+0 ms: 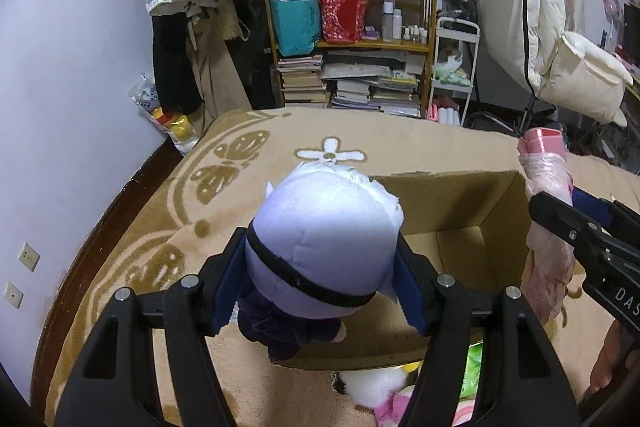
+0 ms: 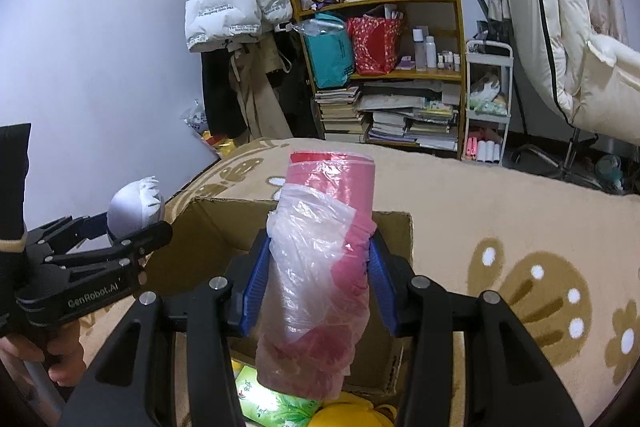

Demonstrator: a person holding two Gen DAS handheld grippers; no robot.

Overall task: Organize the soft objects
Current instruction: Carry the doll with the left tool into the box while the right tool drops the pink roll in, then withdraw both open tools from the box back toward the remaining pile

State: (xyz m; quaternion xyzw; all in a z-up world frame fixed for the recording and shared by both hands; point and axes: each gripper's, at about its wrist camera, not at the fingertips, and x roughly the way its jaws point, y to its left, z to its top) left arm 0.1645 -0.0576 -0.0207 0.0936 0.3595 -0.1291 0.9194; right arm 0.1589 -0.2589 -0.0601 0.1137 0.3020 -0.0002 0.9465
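Observation:
My left gripper (image 1: 320,275) is shut on a plush doll (image 1: 324,243) with a pale lavender head, black band and dark body, held above the near left rim of an open cardboard box (image 1: 460,223). My right gripper (image 2: 316,287) is shut on a pink roll wrapped in clear plastic (image 2: 320,259), held upright over the same box (image 2: 224,227). The roll also shows at the right of the left wrist view (image 1: 548,187). The doll's head shows at the left of the right wrist view (image 2: 134,207).
The box sits on a tan bed blanket (image 1: 224,187) with brown flower patterns. More soft items lie near the box front: a white fluffy toy (image 1: 372,387), a green packet (image 2: 272,403), a yellow plush (image 2: 352,411). A bookshelf (image 1: 348,39) and hanging coats stand behind.

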